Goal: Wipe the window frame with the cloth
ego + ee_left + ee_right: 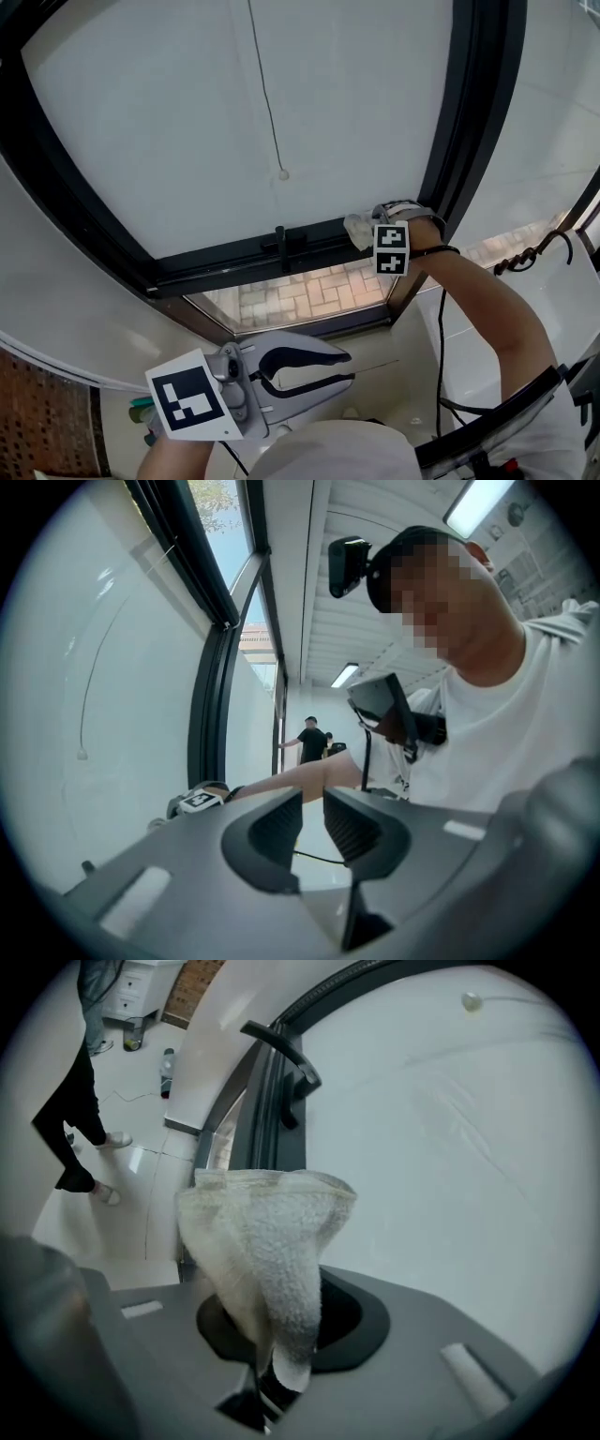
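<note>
Right claw (277, 1374) is clamped tight on the white terry cloth (270, 1241), up at the dark window frame (274, 1101).

The jaws pinch the cloth's lower end, and the rest fans up and out ahead of them. From the head view, the cloth sits at the frame's bottom rail, close to the right-hand corner and just right of the black lever handle (281, 246); whether it actually presses on the rail I can't tell. Above the rail is the frosted glass pane (187, 122), with a thin cord (265, 94) ending in a small bead in front of it. The left claw (350, 367) hangs low, well apart from the window, jaws narrowly apart and holding nothing.
</note>
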The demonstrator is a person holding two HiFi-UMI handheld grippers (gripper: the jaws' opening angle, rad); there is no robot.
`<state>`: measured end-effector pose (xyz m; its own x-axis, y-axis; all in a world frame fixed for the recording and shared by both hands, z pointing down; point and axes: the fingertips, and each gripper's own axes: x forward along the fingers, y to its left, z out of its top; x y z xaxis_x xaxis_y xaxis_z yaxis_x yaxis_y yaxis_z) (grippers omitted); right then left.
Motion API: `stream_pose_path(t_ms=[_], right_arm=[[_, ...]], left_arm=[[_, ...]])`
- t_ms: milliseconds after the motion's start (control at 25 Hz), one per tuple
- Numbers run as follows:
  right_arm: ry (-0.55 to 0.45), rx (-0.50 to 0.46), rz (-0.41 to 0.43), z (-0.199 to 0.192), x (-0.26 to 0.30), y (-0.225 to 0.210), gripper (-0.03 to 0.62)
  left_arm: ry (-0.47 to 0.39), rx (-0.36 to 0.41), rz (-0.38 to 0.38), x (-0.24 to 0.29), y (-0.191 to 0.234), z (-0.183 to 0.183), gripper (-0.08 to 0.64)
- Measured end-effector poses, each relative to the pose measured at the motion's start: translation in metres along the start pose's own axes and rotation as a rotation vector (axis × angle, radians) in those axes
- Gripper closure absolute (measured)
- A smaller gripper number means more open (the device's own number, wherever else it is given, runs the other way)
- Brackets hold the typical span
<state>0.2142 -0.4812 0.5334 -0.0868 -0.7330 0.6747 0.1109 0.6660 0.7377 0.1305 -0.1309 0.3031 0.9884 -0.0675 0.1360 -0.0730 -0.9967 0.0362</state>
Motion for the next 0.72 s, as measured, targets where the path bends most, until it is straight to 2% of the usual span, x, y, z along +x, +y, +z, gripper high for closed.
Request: stream_pose_path(t_ms=[120, 240, 400, 720], right_arm=[[0.058, 0.059, -0.024, -0.049, 0.012, -0.016, 0.518], [0.083, 0.093, -0.027, -0.081, 0.025, -0.018, 0.518], [0.044, 0.133, -0.007, -0.086, 0.033, 0.003, 0.518], [-0.046, 0.208, -0.096, -0.086, 0.005, 0.039, 0.517]], left_arm=[[0.001, -0.012, 0.001, 0.008, 0.003, -0.001, 0.47], [0.004, -0.025, 0.008, 0.018, 0.004, -0.003, 0.47], [-0.001, -0.058, 0.038, 0.028, 0.009, -0.004, 0.469], [0.072, -0.062, 0.115, 0.04, 0.017, -0.029, 0.471]])
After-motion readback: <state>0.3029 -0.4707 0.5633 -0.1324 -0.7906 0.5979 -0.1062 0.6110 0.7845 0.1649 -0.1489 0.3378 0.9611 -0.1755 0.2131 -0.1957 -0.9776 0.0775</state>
